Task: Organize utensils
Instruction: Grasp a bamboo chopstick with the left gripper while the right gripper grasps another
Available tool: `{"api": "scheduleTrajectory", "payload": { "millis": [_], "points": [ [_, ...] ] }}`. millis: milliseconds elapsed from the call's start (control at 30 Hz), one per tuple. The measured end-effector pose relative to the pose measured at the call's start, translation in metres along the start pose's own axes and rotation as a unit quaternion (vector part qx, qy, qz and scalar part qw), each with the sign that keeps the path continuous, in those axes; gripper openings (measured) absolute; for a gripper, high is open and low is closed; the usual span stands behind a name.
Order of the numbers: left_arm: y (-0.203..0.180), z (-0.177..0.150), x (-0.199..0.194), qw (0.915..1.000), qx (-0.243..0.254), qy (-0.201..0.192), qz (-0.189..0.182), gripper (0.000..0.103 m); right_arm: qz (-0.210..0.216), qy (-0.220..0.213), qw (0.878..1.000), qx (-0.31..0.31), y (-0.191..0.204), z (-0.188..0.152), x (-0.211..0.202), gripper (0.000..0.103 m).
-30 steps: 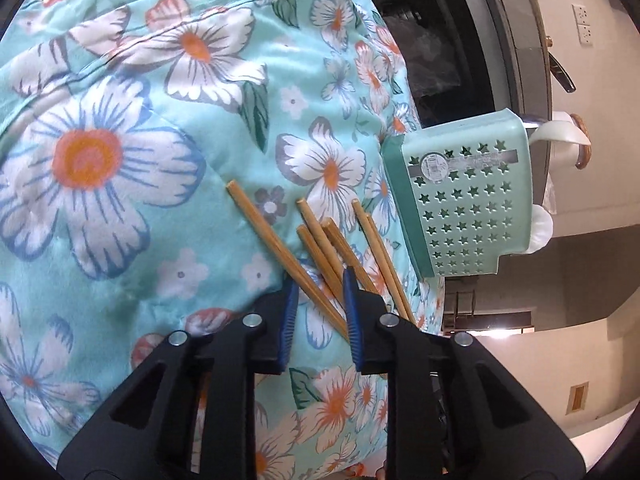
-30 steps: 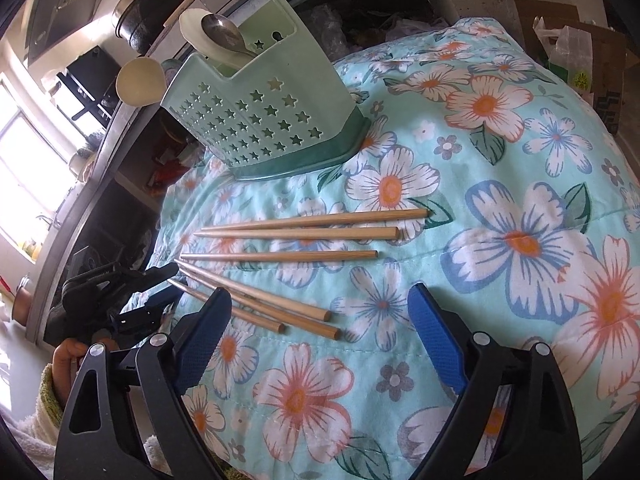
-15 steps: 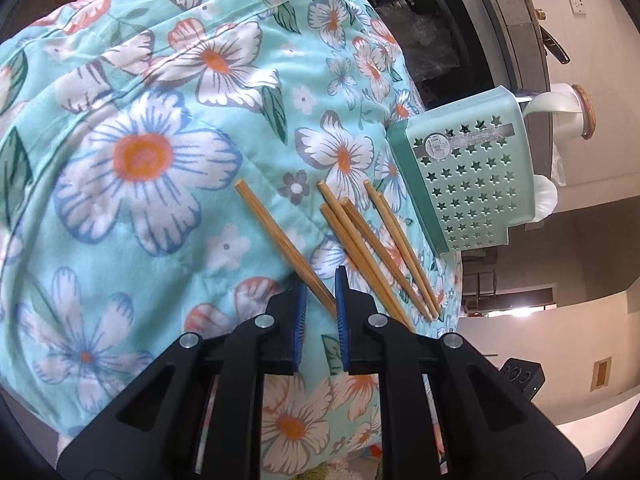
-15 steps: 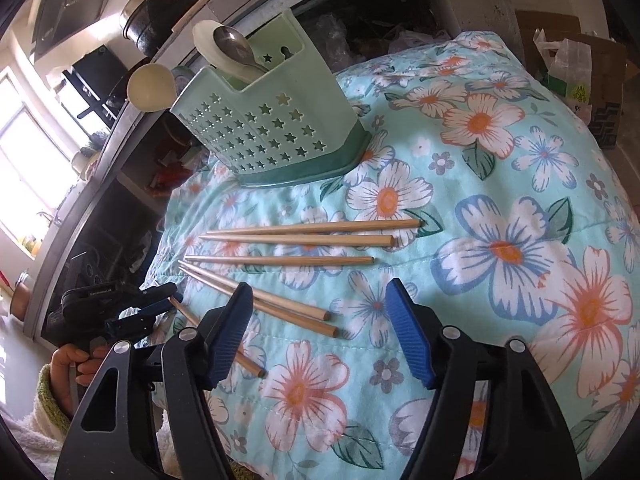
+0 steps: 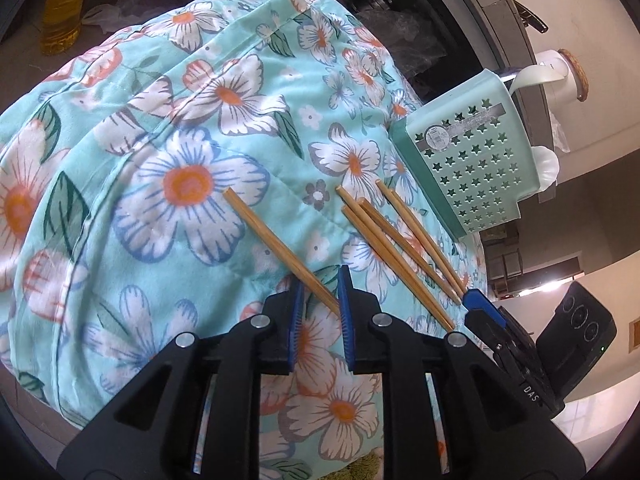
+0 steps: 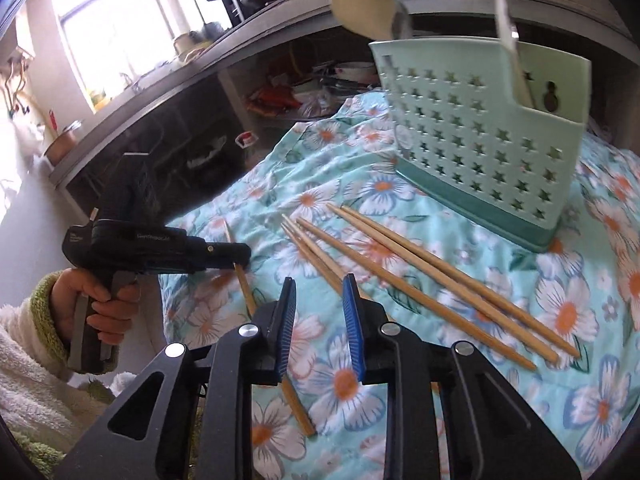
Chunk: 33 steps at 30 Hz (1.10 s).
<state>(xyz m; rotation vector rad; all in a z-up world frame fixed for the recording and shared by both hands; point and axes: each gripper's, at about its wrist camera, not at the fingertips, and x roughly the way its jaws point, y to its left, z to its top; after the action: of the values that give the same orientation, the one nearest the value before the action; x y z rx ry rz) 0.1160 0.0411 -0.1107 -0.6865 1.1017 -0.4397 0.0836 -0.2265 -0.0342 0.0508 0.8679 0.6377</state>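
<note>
A light, stiff, slick bamboo chopstick (image 5: pixel 276 244) is clamped at its near end by the left claw (image 5: pixel 320 282). The right claw (image 6: pixel 319 280) has just been closing over four chopsticks (image 6: pixel 420 280) lying ahead; whether one is gripped cannot be told.

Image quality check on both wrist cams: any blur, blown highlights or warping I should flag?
Left wrist: sharp; chopsticks crisp on the floral cloth; strong fisheye bending at the edges, black corner vignette. Right wrist: window blown out to white; wooden spoon and utensil holder smeared, looks like motion blur; the near gripper stays sharp.
</note>
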Motion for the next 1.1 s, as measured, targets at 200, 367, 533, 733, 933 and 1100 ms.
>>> {"api": "scheduleTrajectory", "payload": {
  "millis": [200,367,533,733,933,1100],
  "points": [
    [0.000,-0.001,-0.001,0.9999,0.010,-0.001,-0.011,0.017,0.015,0.046,0.998,-0.046,0.010,0.015,0.036,0.018],
    [0.003,-0.002,-0.004,0.9996,0.014,0.000,-0.024,0.017,-0.003,0.073,0.994,-0.079,0.017,0.019,0.057,0.018],
    [0.005,-0.001,-0.004,0.9993,0.021,0.001,-0.032,0.018,-0.019,0.081,0.991,-0.103,0.023,0.025,0.066,0.018],
    [0.005,-0.001,-0.005,0.9990,0.028,0.001,-0.034,0.018,-0.034,0.092,0.985,-0.144,0.037,0.030,0.082,0.018],
    [0.004,-0.001,-0.007,0.9990,0.031,-0.002,-0.031,0.018,-0.084,0.105,0.967,-0.215,0.055,0.024,0.090,0.011],
    [0.004,-0.001,-0.006,0.9990,0.033,-0.004,-0.030,0.019,-0.120,0.089,0.960,-0.238,0.059,0.021,0.079,0.007]
  ]
}}
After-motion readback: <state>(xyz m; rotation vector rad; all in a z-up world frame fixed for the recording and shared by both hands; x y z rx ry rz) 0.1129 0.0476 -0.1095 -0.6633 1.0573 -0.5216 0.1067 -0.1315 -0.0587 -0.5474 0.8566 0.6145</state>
